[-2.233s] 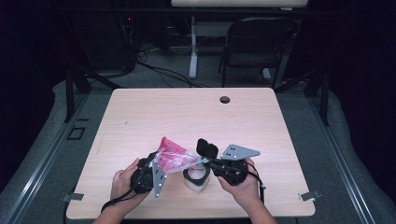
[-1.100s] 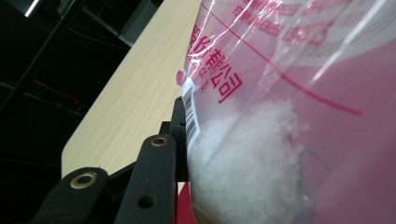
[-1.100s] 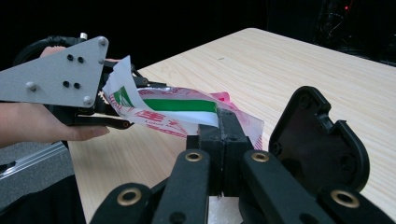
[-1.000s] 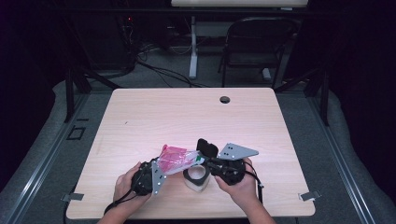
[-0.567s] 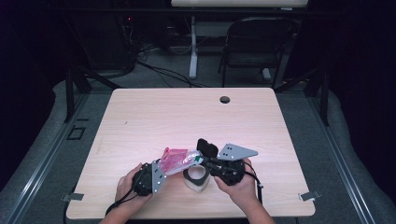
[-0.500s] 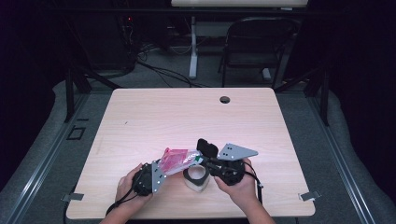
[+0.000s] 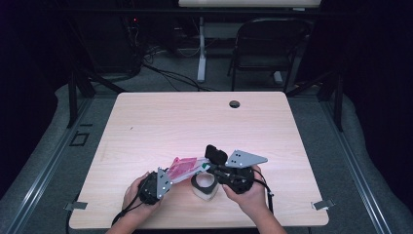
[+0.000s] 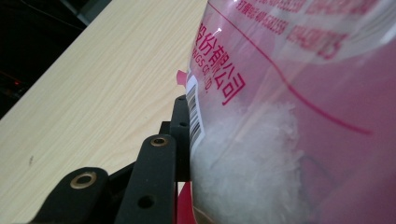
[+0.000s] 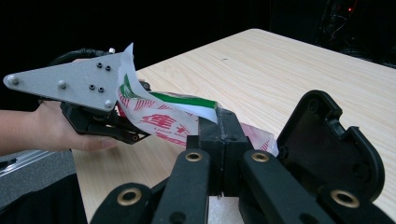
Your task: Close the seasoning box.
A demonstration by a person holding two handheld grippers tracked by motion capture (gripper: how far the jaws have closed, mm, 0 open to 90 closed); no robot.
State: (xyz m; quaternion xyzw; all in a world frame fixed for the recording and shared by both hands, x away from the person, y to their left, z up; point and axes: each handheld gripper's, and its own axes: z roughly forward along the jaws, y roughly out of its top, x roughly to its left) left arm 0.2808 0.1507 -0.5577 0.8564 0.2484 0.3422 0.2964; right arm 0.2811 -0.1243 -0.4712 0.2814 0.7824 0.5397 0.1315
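Near the front edge of the table point(image 7: 146, 122), a little left of its middle, I hold a bag point(image 7: 184, 167) between my two grippers. My left gripper point(image 7: 168, 178) grasps the bag's body: in the left gripper view one black jaw presses flat against the clear plastic just beside a barcode strip, and the bag point(image 8: 289, 116) bulges past it, printed with red lettering and packed with something white and fluffy. The other jaw is hidden behind the bag. My left hand point(image 7: 139, 192) wraps the gripper body close to the front edge.

My right gripper point(image 9: 223, 123) is clenched tight on the bag's top edge. In the right gripper view its two jaws meet on a strip of plastic with red, white and green print, and the bag point(image 9: 159, 119) runs from there across to the left gripper point(image 9: 116, 123), held up off the table. My right hand point(image 7: 246, 192) holds its gripper just right of the bag, with the grey plate point(image 7: 246, 158) on top.

A white ring-shaped thing with a dark inside point(image 7: 204, 184) rests on the table below the bag, between my hands and just beside the right gripper. A small dark hole point(image 7: 234, 104) sits near the table's far edge, well apart from all of this.
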